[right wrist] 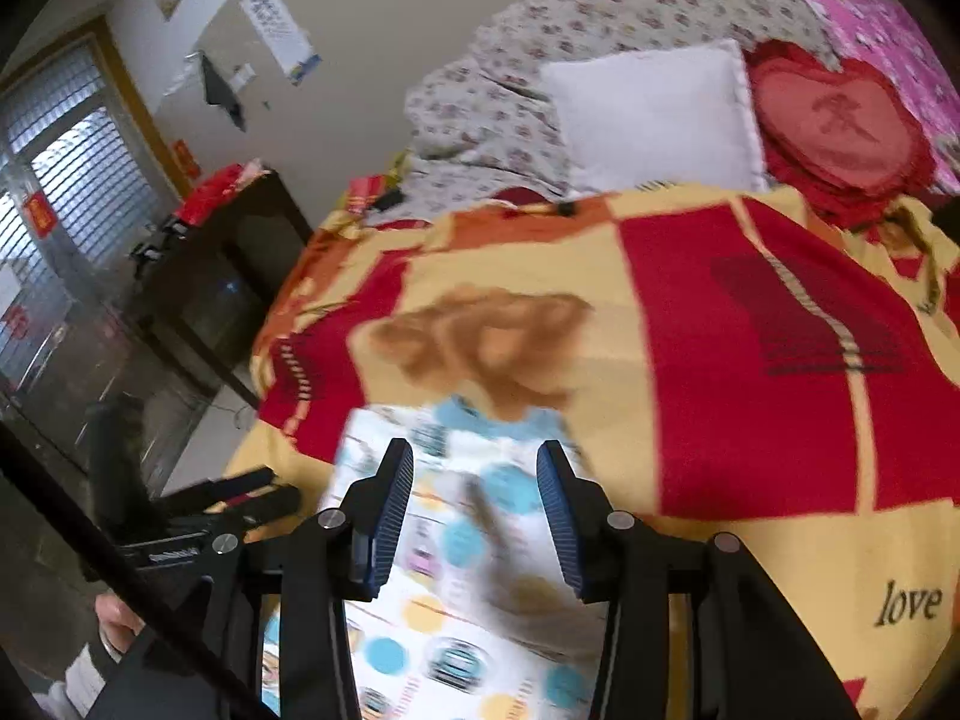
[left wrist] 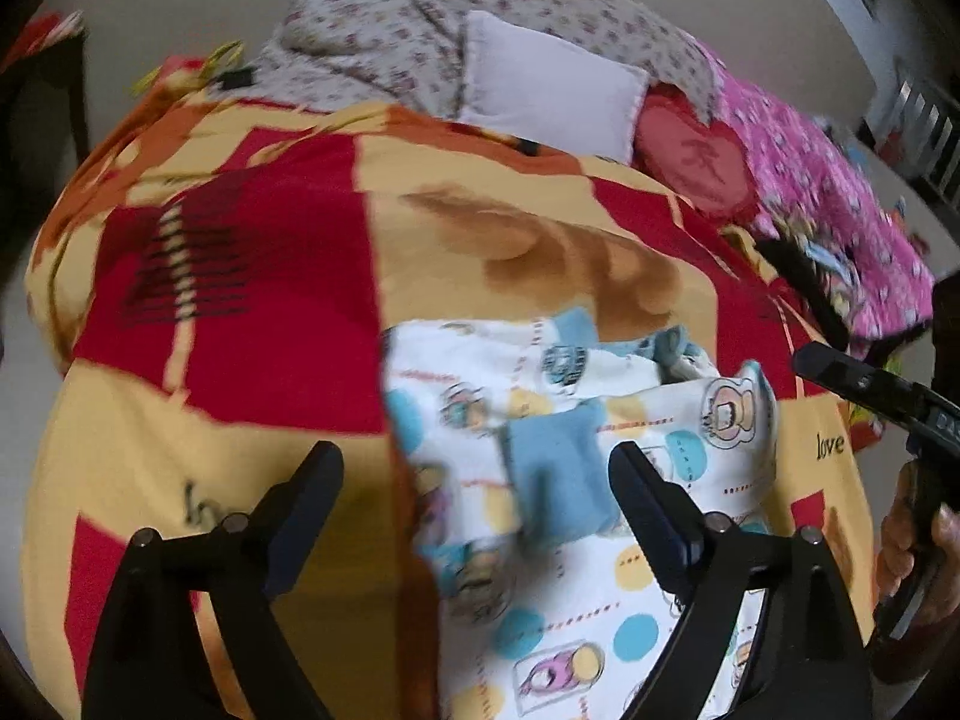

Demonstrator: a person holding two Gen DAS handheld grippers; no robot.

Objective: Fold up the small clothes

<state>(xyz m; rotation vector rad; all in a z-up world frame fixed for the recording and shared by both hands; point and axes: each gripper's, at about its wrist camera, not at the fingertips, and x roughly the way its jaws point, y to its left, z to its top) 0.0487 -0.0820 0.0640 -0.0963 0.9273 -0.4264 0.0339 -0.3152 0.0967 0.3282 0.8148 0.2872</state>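
Observation:
A small white garment (left wrist: 558, 480) with blue and yellow dots, cartoon prints and light blue cuffs lies on the red and yellow blanket (left wrist: 270, 300). It also shows in the right wrist view (right wrist: 468, 570), blurred. My left gripper (left wrist: 477, 468) is open above the garment's left part, holding nothing. My right gripper (right wrist: 474, 468) is open over the garment, its jaws apart and empty. The right gripper also shows at the right edge of the left wrist view (left wrist: 870, 390). The left gripper shows at the lower left of the right wrist view (right wrist: 240, 498).
The blanket (right wrist: 720, 360) covers a bed. A white pillow (left wrist: 552, 90), a red heart cushion (left wrist: 696, 162), a floral quilt (left wrist: 390, 30) and a pink quilt (left wrist: 828, 192) lie at the far end. A dark cabinet (right wrist: 222, 276) stands left of the bed.

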